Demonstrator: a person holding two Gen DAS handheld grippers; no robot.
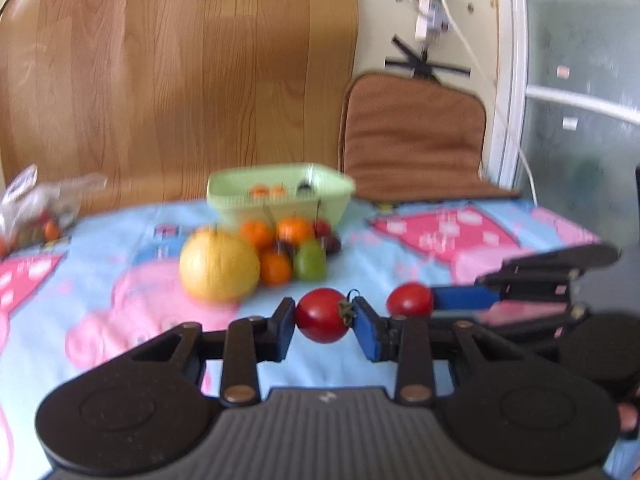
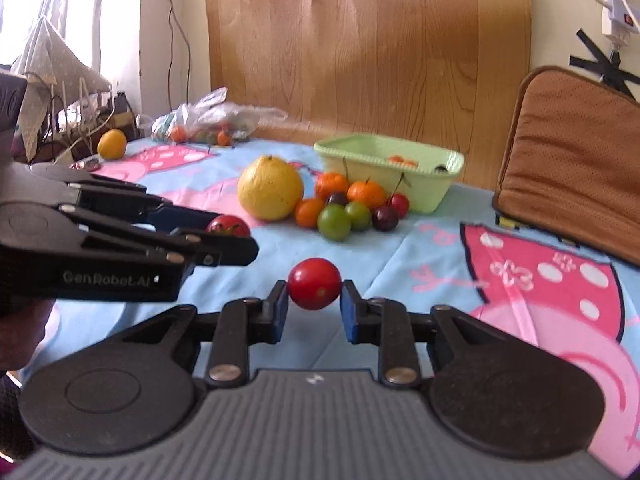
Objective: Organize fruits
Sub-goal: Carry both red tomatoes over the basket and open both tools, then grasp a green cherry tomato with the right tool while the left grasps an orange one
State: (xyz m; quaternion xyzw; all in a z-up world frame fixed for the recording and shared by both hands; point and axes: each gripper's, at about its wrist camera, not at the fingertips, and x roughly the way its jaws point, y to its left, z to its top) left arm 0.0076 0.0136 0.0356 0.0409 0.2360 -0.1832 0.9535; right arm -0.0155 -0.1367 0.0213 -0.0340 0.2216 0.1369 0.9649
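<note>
Each gripper's fingers (image 1: pixel 362 320) seemingly pinch a red tomato (image 1: pixel 322 315).

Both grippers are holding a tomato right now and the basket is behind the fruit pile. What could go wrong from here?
1. The left gripper and right gripper pinch small round tomatoes at the fingertips; either might slip out or get squashed.
2. The grippers sit close together and may collide.
3. The fruit pile stands before the green basket; a low approach could scatter it.
</note>
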